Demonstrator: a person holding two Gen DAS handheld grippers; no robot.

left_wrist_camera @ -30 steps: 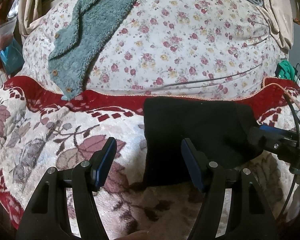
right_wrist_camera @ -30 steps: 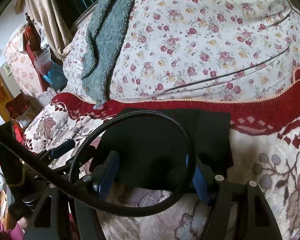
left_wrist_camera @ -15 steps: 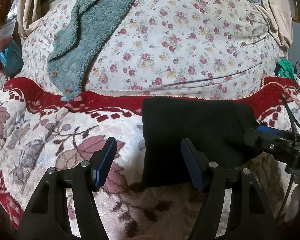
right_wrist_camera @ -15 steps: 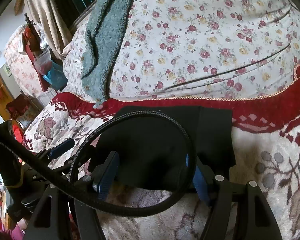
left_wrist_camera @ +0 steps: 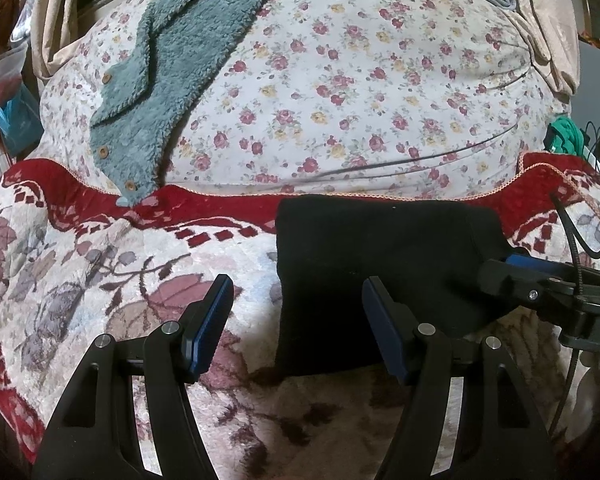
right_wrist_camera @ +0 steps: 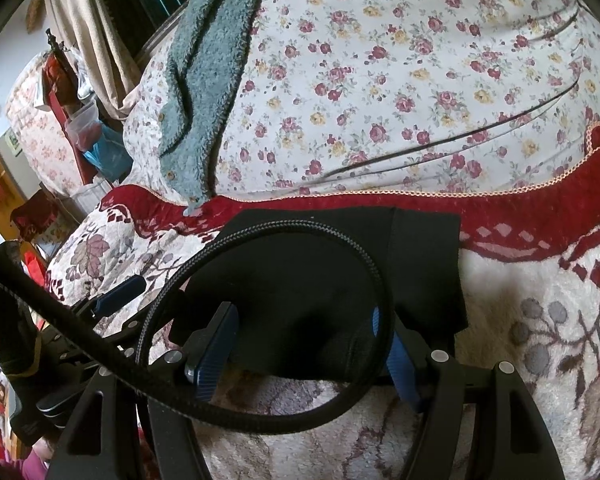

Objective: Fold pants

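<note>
The black pants (left_wrist_camera: 380, 256) lie folded into a compact rectangle on the leaf-patterned blanket (left_wrist_camera: 100, 280); they also show in the right wrist view (right_wrist_camera: 320, 280). My left gripper (left_wrist_camera: 298, 304) is open and empty, hovering at the pants' near left edge. My right gripper (right_wrist_camera: 304, 340) is open, its jaws spread over the near edge of the pants without closing on them. It shows from the side in the left wrist view (left_wrist_camera: 512, 268). A black cable (right_wrist_camera: 260, 400) loops across the right wrist view and hides part of the pants.
A floral quilt (left_wrist_camera: 360, 80) bulges behind the pants, with a teal fleece garment (left_wrist_camera: 172, 80) draped on its left. The blanket's red border (left_wrist_camera: 220, 208) runs along the quilt. Clutter and furniture (right_wrist_camera: 60, 120) stand at the far left.
Both grippers have barely shifted. The pants lie as before and both grippers stay open.
</note>
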